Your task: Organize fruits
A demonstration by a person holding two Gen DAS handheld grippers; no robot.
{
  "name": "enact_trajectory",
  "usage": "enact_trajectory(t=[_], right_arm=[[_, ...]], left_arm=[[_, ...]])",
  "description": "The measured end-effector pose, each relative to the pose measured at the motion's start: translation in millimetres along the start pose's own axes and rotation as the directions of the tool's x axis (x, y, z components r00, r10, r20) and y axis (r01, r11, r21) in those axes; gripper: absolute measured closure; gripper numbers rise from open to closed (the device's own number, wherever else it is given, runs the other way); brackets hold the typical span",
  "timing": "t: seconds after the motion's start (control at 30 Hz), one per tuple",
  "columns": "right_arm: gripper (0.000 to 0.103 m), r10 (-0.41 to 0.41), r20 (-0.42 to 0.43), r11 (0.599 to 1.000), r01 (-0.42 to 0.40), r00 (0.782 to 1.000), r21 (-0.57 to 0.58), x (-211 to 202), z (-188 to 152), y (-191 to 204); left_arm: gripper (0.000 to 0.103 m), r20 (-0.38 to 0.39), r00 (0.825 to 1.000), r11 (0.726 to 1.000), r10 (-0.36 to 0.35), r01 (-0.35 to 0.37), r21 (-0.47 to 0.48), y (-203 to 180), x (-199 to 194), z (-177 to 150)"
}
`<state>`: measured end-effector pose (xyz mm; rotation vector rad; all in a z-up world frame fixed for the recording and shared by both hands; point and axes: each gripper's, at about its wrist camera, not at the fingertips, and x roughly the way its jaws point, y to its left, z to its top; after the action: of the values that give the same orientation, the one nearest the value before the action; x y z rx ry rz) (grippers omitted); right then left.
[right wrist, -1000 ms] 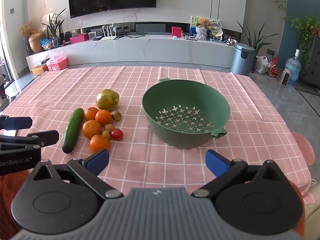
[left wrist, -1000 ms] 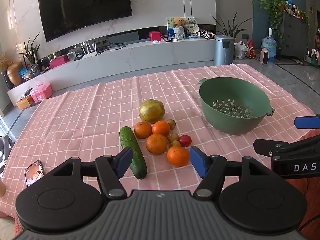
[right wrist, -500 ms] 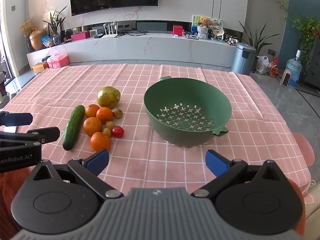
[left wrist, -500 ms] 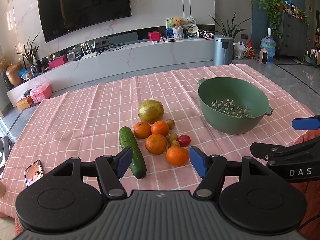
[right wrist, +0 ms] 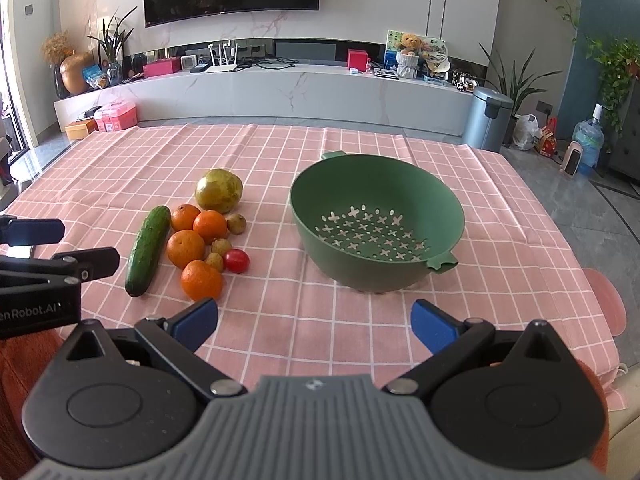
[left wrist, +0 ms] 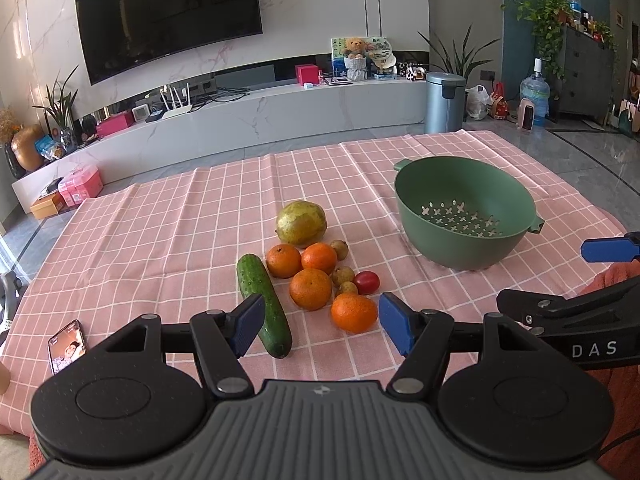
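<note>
The surface (left wrist: 160, 240) wears a pink checked cloth, and everything for the job sits on it. Biggest item: the green colander (right wrist: 376, 216), standing upright on the right side with nothing in it, well apart from the fruit. Both hand-held grippers hover low at the near edge. The left hand-held gripper (left wrist: 320, 322) has its blue pads spread wide with nothing between them, pointing at the fruit pile. The right hand-held gripper (right wrist: 314, 322) is also wide and grips nothing, aimed at the cloth in front of the colander. Now the pile, left of the colander: a cucumber (left wrist: 264, 304) lies lengthwise along its left flank, a yellow-green pear (left wrist: 301, 223) sits at the far end, and 4 oranges (left wrist: 311, 289) cluster between them, the nearest one just ahead of the left pads. A red tomato (left wrist: 367, 282) rests on the pile's right edge, touching or just beside 3 small brownish fruits (left wrist: 343, 275). A phone (left wrist: 67, 345) lies at the near left, screen lit.
</note>
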<state>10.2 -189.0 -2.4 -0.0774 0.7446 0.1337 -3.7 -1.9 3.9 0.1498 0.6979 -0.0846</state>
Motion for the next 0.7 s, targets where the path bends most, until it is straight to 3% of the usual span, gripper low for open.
enact_trajectory(t=[0.7], right_arm=[[0.004,-0.002,-0.003,1.0,0.002,1.0,-0.007,0.1,-0.8,0.7]], left_arm=[[0.026,-0.002,1.0,1.0,-0.002,0.002,0.003,-3.1,-2.9,2.2]])
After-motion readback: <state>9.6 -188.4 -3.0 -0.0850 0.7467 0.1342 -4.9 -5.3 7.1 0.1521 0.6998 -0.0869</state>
